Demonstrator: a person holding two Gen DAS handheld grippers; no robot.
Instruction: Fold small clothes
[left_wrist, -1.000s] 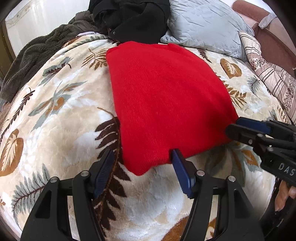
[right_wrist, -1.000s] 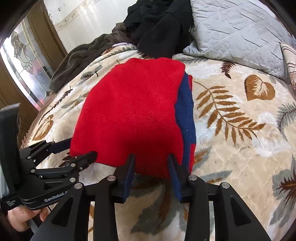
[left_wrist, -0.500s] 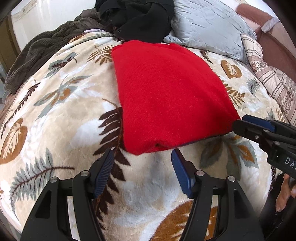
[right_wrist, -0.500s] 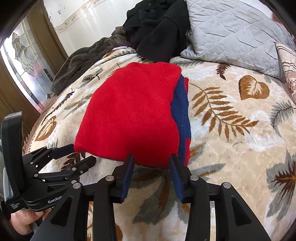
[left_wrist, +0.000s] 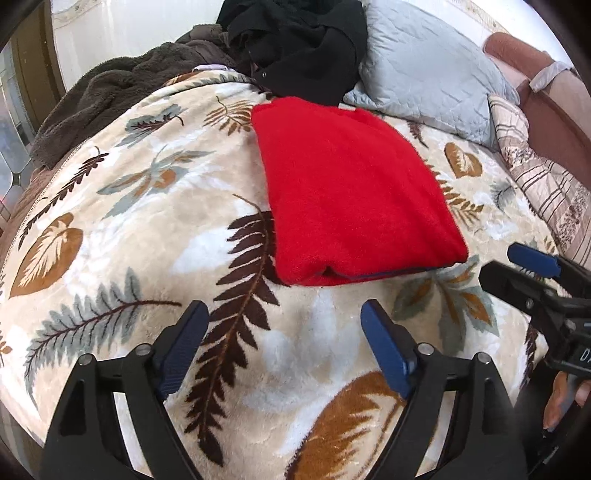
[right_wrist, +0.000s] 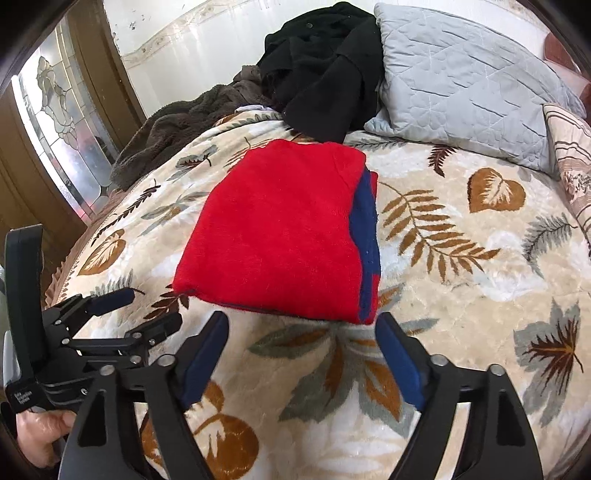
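A red knit garment (left_wrist: 351, 192) lies folded into a flat rectangle on the leaf-patterned blanket (left_wrist: 122, 236). In the right wrist view a blue strip (right_wrist: 365, 236) shows along the right side of the red garment (right_wrist: 273, 232). My left gripper (left_wrist: 282, 310) hovers just short of the garment's near left corner, its jaws opening with nothing between them. My right gripper (right_wrist: 302, 319) hovers before the near right corner, jaws also opening and empty. Each gripper shows in the other's view: the right gripper (left_wrist: 498, 262) at the right edge, the left gripper (right_wrist: 151, 308) at lower left.
A heap of black clothes (left_wrist: 299, 48) lies just behind the garment. A grey quilted pillow (left_wrist: 424, 70) and a striped pillow (left_wrist: 546, 184) are at the back right, a brown fleece throw (left_wrist: 103, 96) at the back left. A glazed door (right_wrist: 55, 129) stands left of the bed.
Both grippers drew back and up from the garment's near edge and their jaws widened. The near edge, earlier between the fingers, now lies flat on the blanket.
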